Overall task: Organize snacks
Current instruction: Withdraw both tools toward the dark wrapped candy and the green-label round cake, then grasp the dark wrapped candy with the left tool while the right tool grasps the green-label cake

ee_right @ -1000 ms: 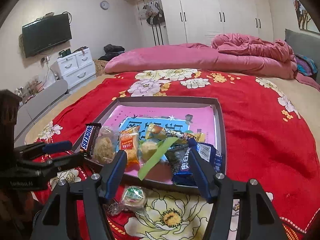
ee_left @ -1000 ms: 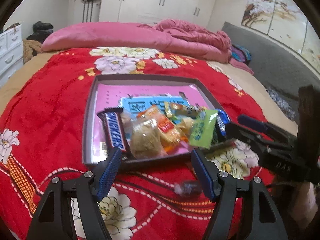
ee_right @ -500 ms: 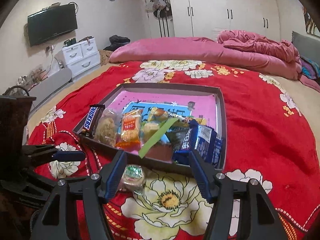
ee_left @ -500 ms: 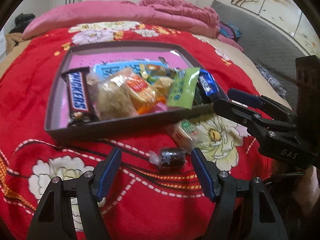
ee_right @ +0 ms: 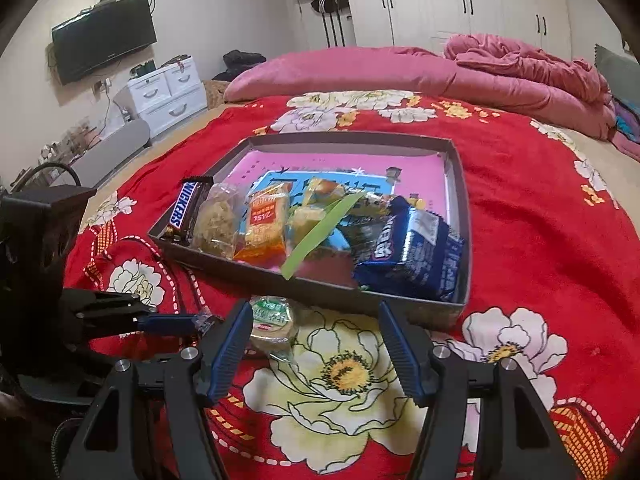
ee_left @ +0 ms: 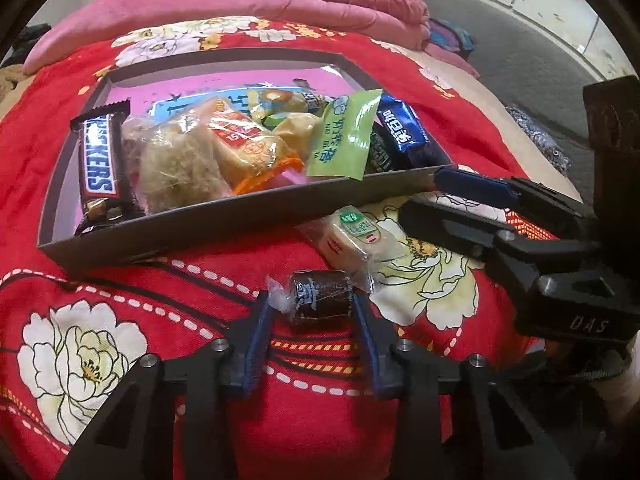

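A: What changed in the left wrist view over the last second?

B: The left gripper [ee_left: 312,312] dropped from hovering in front of the tray [ee_left: 192,228] down to the bedspread [ee_left: 80,292], and its fingers [ee_left: 258,332] narrowed from wide apart to hugging the dark wrapped candy [ee_left: 320,298] at lower centre of the frame. They look closed on it, one pad at each end, though the candy rests on the bed, not yet lifted.

A: And the right gripper [ee_right: 312,338]?

B: Its fingers are spread wide, holding nothing, low in its own frame. The round green-labelled snack [ee_right: 272,320] lies just beside its left finger, in front of the tray's near wall.

A: What does that mean for the job?

B: Most snacks, the Snickers bar [ee_left: 98,160], the green packet [ee_left: 344,136] and the blue packet [ee_right: 412,252], sit inside the tray already. Two remain outside. I'd judge the candy is being picked up to go in, and the round snack is the last one left.
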